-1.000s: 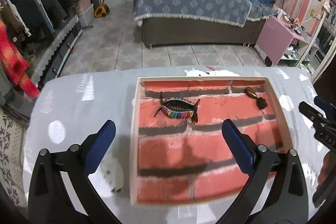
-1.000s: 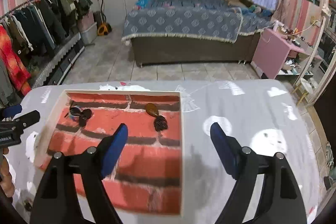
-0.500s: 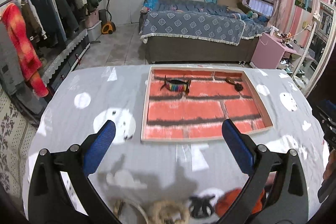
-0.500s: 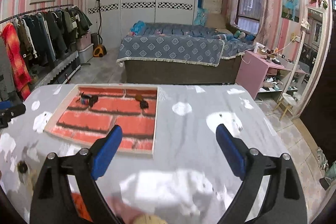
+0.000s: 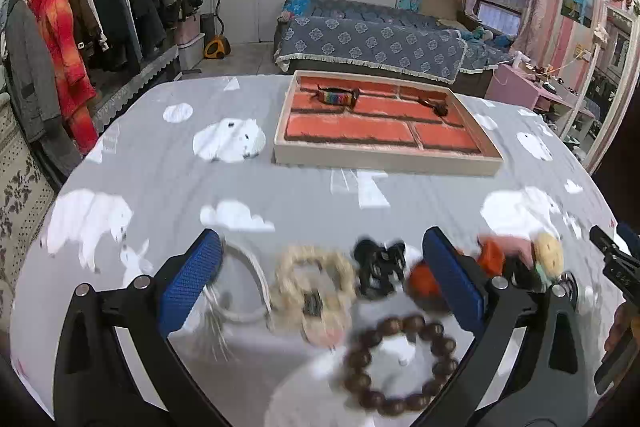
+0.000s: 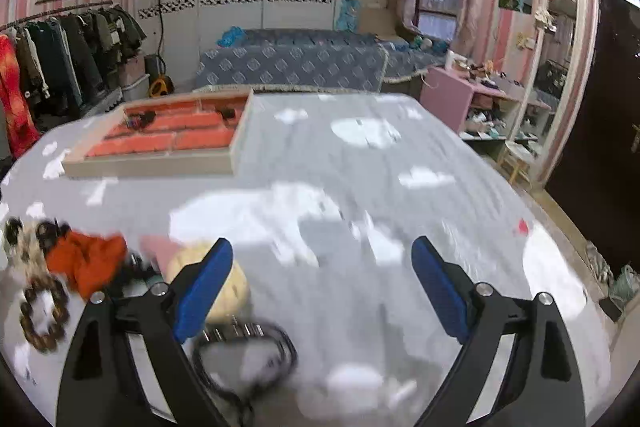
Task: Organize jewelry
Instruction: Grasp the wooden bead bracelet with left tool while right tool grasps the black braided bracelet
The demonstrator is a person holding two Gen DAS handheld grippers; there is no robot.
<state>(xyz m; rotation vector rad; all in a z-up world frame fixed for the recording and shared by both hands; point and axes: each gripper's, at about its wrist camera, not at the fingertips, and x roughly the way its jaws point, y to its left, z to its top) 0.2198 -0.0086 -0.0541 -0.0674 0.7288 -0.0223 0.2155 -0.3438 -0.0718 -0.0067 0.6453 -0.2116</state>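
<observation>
A tray with a red brick-pattern lining sits far on the table; a rainbow bracelet and a dark brown piece lie in it. Near me lies a blurred pile: a brown bead bracelet, a cream scrunchie, a black claw clip, a white ring, an orange scrunchie, a yellow puff and a black watch. My left gripper is open above the pile. My right gripper is open and empty above the cloth.
The table has a grey cloth with white animal prints. Beyond it are a bed, a clothes rack at the left and a pink shelf at the right.
Both grippers have pulled back from the tray toward the table's near edge. The tray now looks far off and the jewelry pile has come into view. Both stayed open.
</observation>
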